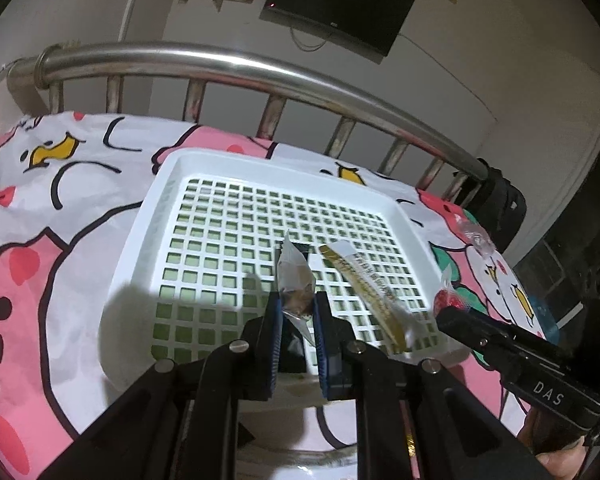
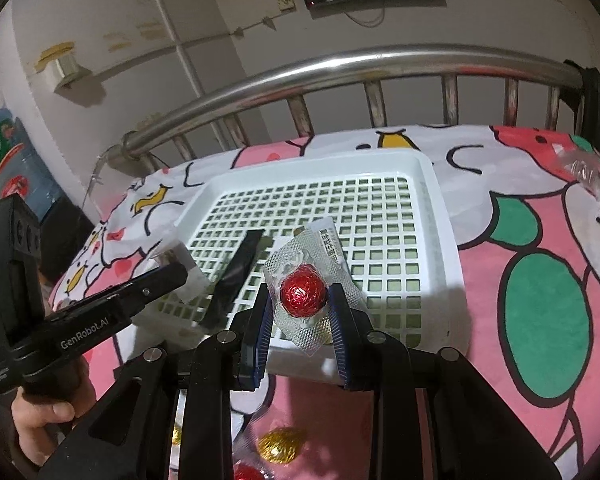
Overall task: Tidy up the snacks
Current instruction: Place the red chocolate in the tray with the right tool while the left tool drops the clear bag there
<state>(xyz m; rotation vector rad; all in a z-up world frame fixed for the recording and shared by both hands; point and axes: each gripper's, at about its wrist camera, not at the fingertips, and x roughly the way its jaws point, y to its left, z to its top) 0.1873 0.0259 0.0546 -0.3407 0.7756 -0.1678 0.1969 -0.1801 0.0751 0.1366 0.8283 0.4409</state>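
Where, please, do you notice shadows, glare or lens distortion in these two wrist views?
Left wrist view: a dark shadow falls on the white plastic lattice basket left of the left gripper; the steel bed rail bows and shows glare. Right wrist view: the red foil-wrapped ball glints, and the corners go black.

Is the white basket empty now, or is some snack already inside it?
Not empty. A yellow stick packet and a black packet already lie on the grid floor of the basket.

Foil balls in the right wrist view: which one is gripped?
The red foil ball in clear wrap, clamped by the right gripper over the white basket. The gold ball lies loose on the bedsheet below.
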